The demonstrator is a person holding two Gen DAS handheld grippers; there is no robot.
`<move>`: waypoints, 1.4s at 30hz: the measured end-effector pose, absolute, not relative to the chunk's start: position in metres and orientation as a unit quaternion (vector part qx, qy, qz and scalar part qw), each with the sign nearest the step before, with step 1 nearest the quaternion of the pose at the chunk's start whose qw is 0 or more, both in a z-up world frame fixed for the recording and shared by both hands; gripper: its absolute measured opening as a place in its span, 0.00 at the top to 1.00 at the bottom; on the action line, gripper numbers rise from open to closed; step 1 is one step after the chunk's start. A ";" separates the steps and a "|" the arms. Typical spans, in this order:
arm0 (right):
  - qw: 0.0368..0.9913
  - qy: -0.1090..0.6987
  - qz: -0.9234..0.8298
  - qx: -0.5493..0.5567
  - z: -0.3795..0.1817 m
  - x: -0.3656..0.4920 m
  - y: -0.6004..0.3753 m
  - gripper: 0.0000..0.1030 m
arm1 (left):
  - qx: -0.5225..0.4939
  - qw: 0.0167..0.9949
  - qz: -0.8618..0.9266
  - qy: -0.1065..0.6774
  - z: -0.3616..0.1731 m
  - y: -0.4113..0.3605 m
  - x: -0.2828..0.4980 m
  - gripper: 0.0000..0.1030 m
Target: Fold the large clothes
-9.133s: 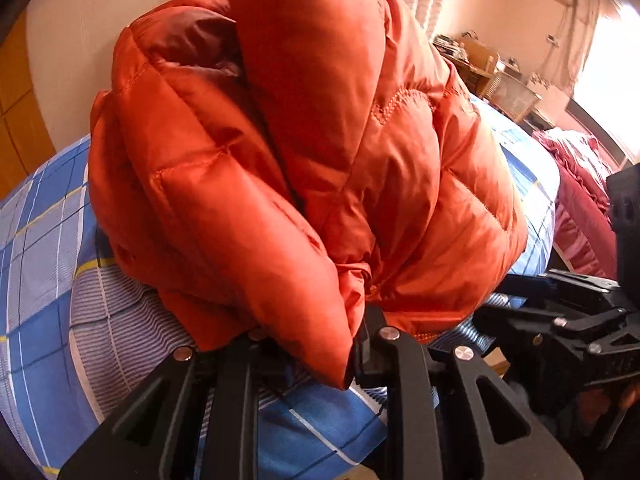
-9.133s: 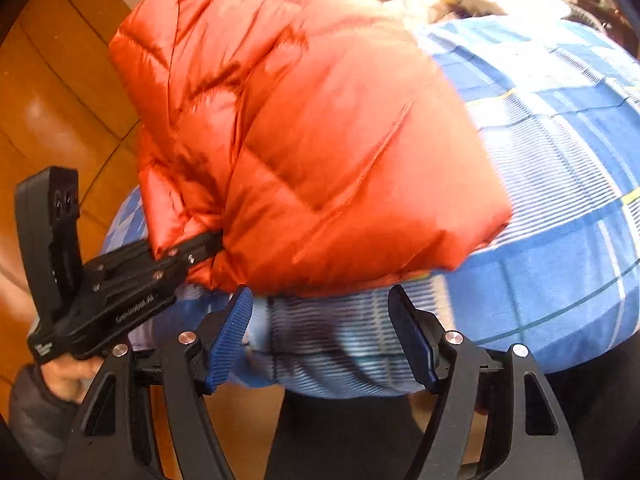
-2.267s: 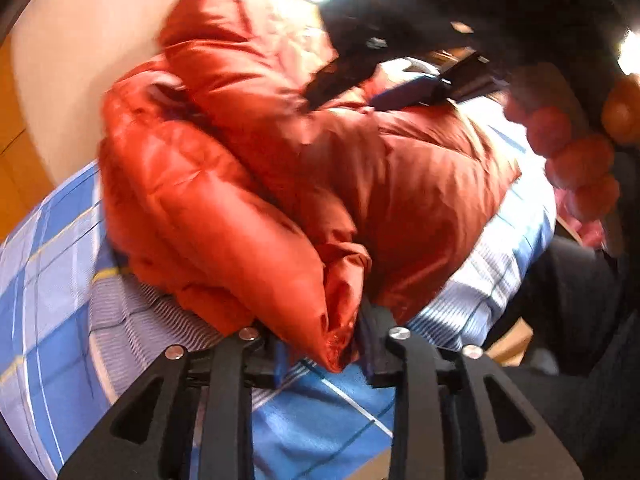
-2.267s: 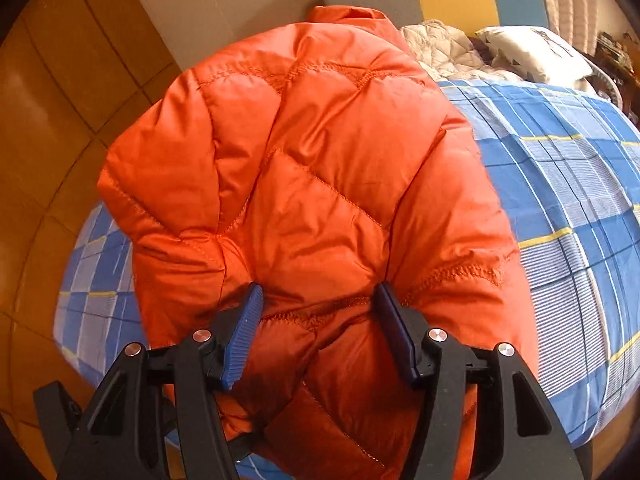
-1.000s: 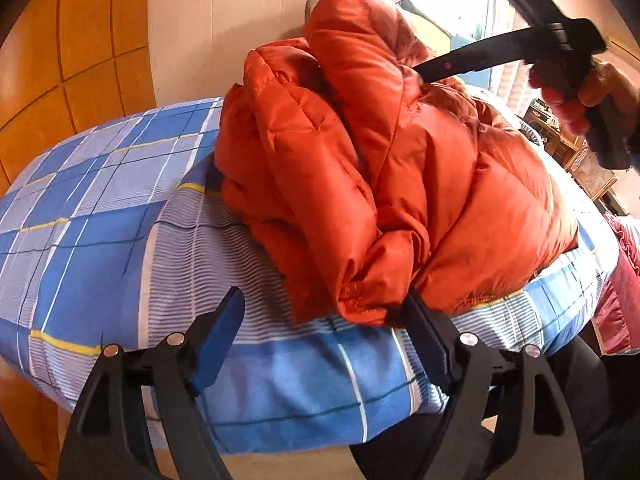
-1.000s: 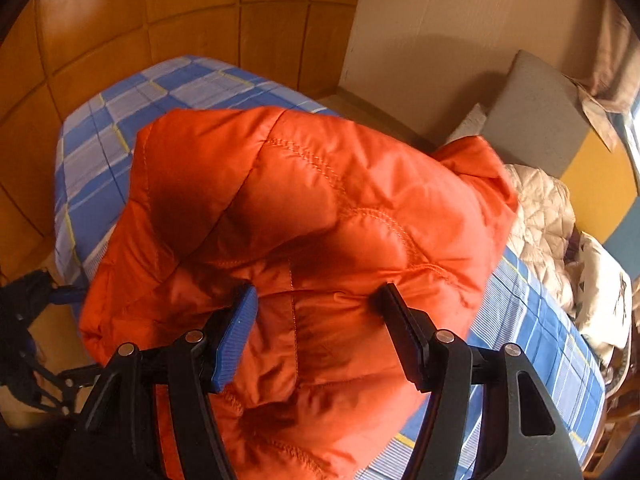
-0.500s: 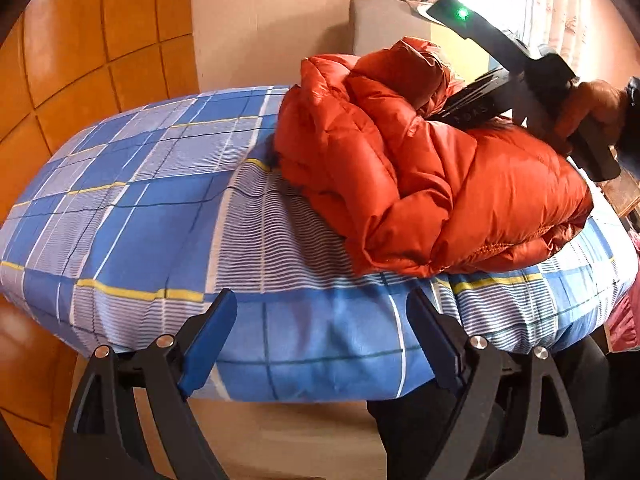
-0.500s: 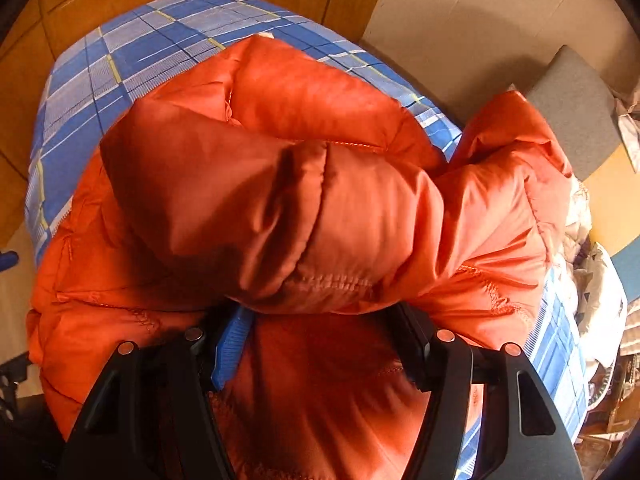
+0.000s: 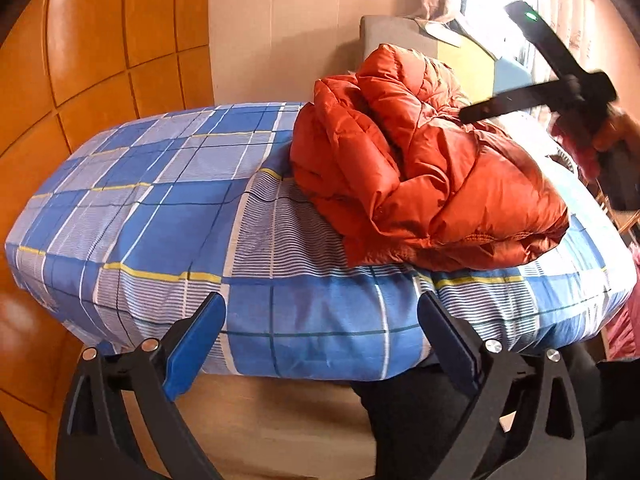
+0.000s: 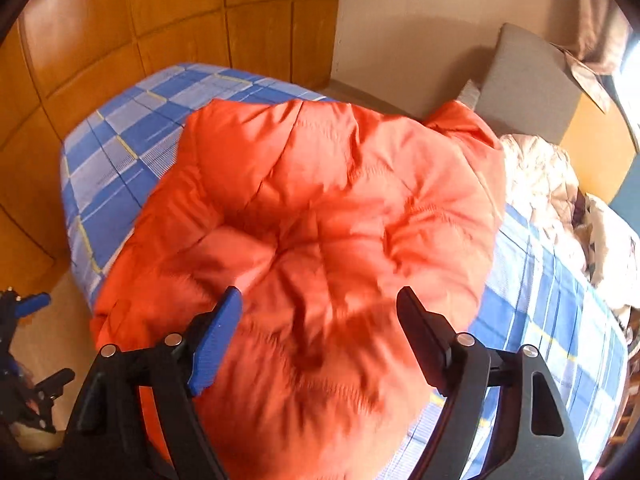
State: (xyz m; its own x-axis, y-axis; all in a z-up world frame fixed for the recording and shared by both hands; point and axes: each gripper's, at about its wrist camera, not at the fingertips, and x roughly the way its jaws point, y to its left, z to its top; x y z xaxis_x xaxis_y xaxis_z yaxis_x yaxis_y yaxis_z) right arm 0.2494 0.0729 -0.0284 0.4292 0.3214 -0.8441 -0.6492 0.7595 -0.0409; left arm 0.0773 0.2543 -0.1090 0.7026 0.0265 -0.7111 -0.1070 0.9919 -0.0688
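An orange puffer jacket [image 9: 420, 176] lies bundled on the near right part of a bed with a blue checked sheet [image 9: 160, 208]. My left gripper [image 9: 320, 320] is open and empty, in front of the bed's near edge, apart from the jacket. My right gripper [image 10: 320, 308] is open and empty just above the jacket [image 10: 328, 220]. In the left wrist view the right gripper shows as a black tool above the jacket's far right side.
Orange wood wall panels [image 9: 100, 40] stand behind and left of the bed. A grey headboard cushion [image 10: 524, 92] and a cream quilt with pillows [image 10: 548, 184] lie at the bed's far end. The floor [image 9: 280, 416] runs below the near edge.
My left gripper let go of the jacket, opened and pulled back off the bed. My right gripper lowered the jacket's top fold onto the bundle and lifted clear, jaws open.
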 end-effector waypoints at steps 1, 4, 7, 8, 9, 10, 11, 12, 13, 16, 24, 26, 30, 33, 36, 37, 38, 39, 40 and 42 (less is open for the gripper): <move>0.827 0.446 0.294 -0.173 -0.027 0.245 0.068 0.23 | -0.052 0.922 0.039 0.382 -0.108 0.253 0.076 0.06; 0.834 0.446 0.291 -0.145 -0.027 0.234 0.052 0.23 | -0.046 0.923 0.042 0.380 -0.105 0.249 0.075 0.06; 0.838 0.450 0.285 -0.118 -0.028 0.224 0.038 0.23 | -0.043 0.923 0.042 0.379 -0.102 0.244 0.074 0.06; 0.839 0.453 0.282 -0.108 -0.029 0.221 0.032 0.23 | -0.043 0.924 0.041 0.378 -0.101 0.243 0.074 0.06; 0.840 0.454 0.280 -0.099 -0.029 0.219 0.026 0.23 | -0.045 0.924 0.041 0.376 -0.100 0.242 0.074 0.06; 0.841 0.455 0.281 -0.082 -0.031 0.215 0.018 0.20 | -0.051 0.925 0.038 0.374 -0.097 0.241 0.075 0.06; 0.842 0.456 0.280 -0.069 -0.033 0.212 0.012 0.15 | -0.055 0.925 0.035 0.374 -0.096 0.241 0.076 0.05; 0.843 0.457 0.279 -0.054 -0.035 0.209 0.004 0.13 | -0.061 0.926 0.030 0.372 -0.095 0.241 0.077 0.03; 0.843 0.459 0.279 -0.036 -0.038 0.207 -0.007 0.12 | -0.066 0.926 0.028 0.370 -0.093 0.241 0.079 0.03; 0.833 0.472 0.286 0.032 -0.050 0.212 -0.036 0.03 | -0.098 0.928 0.002 0.361 -0.087 0.241 0.087 0.02; 0.782 0.510 0.300 0.198 -0.099 0.265 -0.082 0.03 | -0.173 0.916 -0.080 0.352 -0.084 0.244 0.164 0.02; 0.769 0.518 0.304 0.221 -0.110 0.282 -0.081 0.03 | -0.168 0.912 -0.080 0.364 -0.092 0.245 0.186 0.02; 0.734 0.531 0.343 0.247 -0.128 0.306 -0.072 0.03 | -0.227 0.885 -0.126 0.385 -0.122 0.263 0.222 0.02; 0.704 0.544 0.379 0.255 -0.145 0.320 -0.058 0.03 | -0.275 0.864 -0.160 0.391 -0.146 0.276 0.234 0.03; 0.684 0.547 0.397 0.275 -0.158 0.328 -0.050 0.07 | -0.302 0.851 -0.211 0.375 -0.159 0.277 0.236 0.29; 0.694 0.533 0.403 0.269 -0.153 0.326 -0.048 0.20 | -0.305 0.851 -0.220 0.367 -0.158 0.277 0.235 0.33; 0.701 0.520 0.409 0.267 -0.147 0.324 -0.049 0.35 | -0.307 0.850 -0.230 0.360 -0.157 0.276 0.235 0.41; 0.706 0.510 0.414 0.264 -0.141 0.322 -0.051 0.47 | -0.313 0.848 -0.242 0.352 -0.155 0.275 0.235 0.47; 0.714 0.498 0.421 0.256 -0.133 0.319 -0.053 0.51 | -0.319 0.846 -0.255 0.342 -0.152 0.274 0.235 0.49; 0.730 0.474 0.435 0.230 -0.111 0.313 -0.058 0.58 | -0.311 0.848 -0.281 0.324 -0.138 0.262 0.236 0.51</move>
